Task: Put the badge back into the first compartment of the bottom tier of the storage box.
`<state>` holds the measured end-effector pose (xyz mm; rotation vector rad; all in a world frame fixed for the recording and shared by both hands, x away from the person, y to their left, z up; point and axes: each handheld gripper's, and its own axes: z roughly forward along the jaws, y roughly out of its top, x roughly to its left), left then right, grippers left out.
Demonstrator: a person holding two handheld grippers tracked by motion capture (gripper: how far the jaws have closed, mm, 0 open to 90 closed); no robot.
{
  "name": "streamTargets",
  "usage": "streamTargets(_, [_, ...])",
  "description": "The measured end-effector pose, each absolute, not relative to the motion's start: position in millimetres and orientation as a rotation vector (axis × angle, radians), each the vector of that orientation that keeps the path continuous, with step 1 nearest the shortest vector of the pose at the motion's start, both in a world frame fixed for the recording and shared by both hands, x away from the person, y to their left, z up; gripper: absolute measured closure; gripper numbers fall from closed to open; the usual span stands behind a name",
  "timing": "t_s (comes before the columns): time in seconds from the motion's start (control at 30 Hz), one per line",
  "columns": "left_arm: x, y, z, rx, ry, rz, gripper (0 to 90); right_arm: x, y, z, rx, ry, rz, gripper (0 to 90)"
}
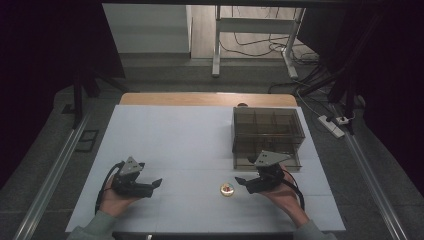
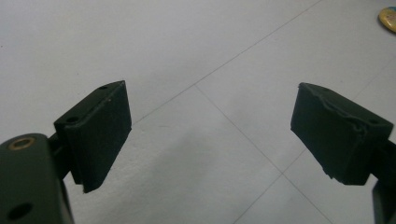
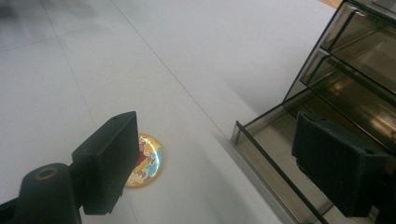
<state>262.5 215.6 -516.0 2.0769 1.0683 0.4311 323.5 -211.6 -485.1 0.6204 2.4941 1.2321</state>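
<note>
Two tongs gape wide, holding nothing: the left tongs (image 1: 156, 183) well apart from the round yellow picture badge (image 1: 227, 189), which lies flat on the white desk (image 1: 175, 135) just beside the right tongs (image 1: 240, 180), near the smoky transparent plastic drawer box (image 1: 267, 131).

Round badge (image 3: 145, 161) partly hidden behind right gripper (image 3: 224, 163) jaw; print too small to read; drawer organiser (image 3: 336, 93) beside it cut by frame edge

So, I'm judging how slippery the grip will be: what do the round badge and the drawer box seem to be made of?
The round badge looks like printed metal or plastic under a glossy clear coat: light glints off its domed face. The drawer box seems smoky, see-through hard plastic, since the drawer edges show through its walls and they reflect light. Both look smooth for the right claw, whose jaws stand open.
</note>
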Motion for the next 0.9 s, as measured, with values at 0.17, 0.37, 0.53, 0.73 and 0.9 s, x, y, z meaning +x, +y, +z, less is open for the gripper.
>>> streamTargets(0.17, [262.7,215.3,-516.3,2.079,1.07,0.431,12.4,324.2,-206.4,-486.5,0.611,2.511,1.225,14.9])
streamTargets(0.37, [262.7,214.6,-517.0,2.084,1.068,0.429,12.4,325.6,-199.7,-490.0,0.601,2.54,1.223,15.1])
streamTargets(0.53, [262.8,213.2,-517.9,2.094,1.067,0.435,12.4,326.7,-192.5,-492.4,0.583,2.564,1.212,15.2])
streamTargets(0.73, [263.0,212.8,-518.5,2.099,1.066,0.433,12.3,325.9,-185.1,-495.8,0.561,2.597,1.191,15.4])
streamTargets(0.9, [263.0,212.5,-518.8,2.103,1.067,0.434,12.3,324.9,-179.3,-499.0,0.535,2.63,1.143,16.1])
